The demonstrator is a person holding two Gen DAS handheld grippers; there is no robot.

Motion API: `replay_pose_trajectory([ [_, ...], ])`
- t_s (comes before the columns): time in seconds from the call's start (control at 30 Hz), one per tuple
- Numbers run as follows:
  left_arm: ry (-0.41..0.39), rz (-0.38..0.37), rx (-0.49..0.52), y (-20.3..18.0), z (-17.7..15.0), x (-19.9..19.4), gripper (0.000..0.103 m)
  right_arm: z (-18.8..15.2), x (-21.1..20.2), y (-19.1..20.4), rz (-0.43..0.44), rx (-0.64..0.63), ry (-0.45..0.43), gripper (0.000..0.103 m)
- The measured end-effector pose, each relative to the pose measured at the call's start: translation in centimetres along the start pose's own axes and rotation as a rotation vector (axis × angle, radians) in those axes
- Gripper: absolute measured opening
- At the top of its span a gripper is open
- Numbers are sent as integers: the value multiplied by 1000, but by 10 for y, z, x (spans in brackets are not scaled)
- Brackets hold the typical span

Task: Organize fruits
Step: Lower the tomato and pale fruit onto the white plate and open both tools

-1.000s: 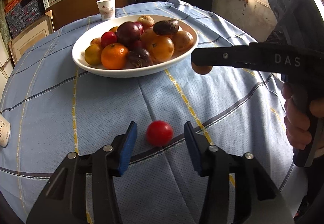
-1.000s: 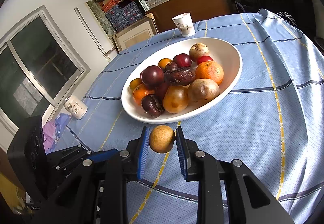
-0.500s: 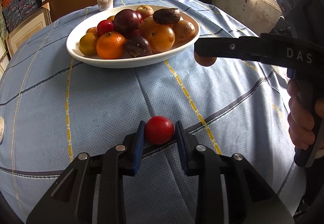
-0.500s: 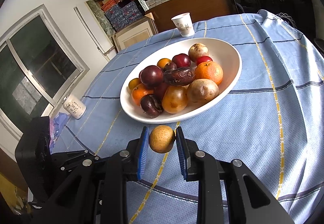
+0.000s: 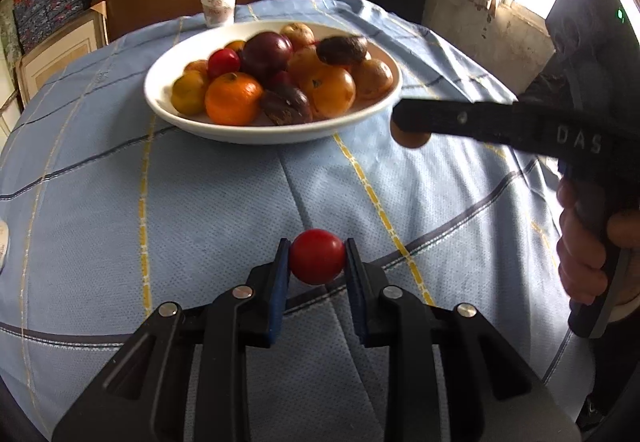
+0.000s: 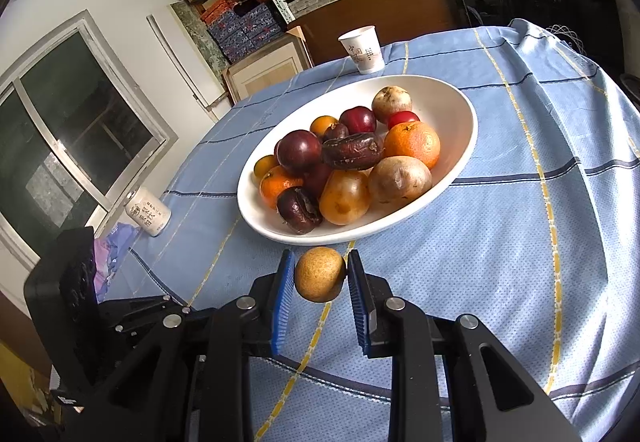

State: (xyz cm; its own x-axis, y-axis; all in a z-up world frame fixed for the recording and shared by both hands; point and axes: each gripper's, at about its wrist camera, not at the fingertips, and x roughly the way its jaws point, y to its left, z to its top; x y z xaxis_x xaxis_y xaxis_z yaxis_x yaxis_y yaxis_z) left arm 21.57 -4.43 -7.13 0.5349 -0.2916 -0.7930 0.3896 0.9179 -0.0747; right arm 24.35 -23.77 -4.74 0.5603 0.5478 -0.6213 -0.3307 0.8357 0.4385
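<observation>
Pickup step: left claw (image 5: pixel 316 262) pinches small red round fruit (image 5: pixel 317 256); right claw (image 6: pixel 320 278) pinches tan round fruit (image 6: pixel 320 273). Next: carry both to white oval bowl (image 6: pixel 460 162).

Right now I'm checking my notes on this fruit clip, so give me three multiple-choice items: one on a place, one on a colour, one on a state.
1. Where is the paper cup?
A. beyond the bowl, at the far side of the table
B. inside the bowl
C. on the shelf

2. What colour is the small fruit in the left gripper?
A. green
B. red
C. purple

3. What is the right gripper doing?
A. standing open over the bowl
B. shut on nothing
C. shut on a tan fruit

Answers:
1 A, it stands on the cloth behind the bowl.
2 B, a red ball sits between the pads.
3 C, both pads press its sides.
</observation>
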Motion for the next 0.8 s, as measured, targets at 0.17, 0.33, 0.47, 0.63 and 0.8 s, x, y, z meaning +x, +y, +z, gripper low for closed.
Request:
replay_pose_trajectory([
  [0.17, -72, -5, -34, 8, 2, -18, 26, -3, -2, 11, -15, -59, -32, 27],
  [0.33, -143, 79, -7, 17, 26, -30, 26, -1, -6, 17, -10, -115, -97, 27],
  [0.47, -175, 60, -47, 37, 70, -29, 26, 18, -16, 17, -6, -102, -209, 27],
  [0.63, -179, 104, -88, 57, 123, -3, 26, 63, 1, 4, -50, -50, -251, 27],
  [0.8, -152, 152, -116, 70, 157, 29, 26, 97, 34, -11, -88, -38, -227, 27],
])
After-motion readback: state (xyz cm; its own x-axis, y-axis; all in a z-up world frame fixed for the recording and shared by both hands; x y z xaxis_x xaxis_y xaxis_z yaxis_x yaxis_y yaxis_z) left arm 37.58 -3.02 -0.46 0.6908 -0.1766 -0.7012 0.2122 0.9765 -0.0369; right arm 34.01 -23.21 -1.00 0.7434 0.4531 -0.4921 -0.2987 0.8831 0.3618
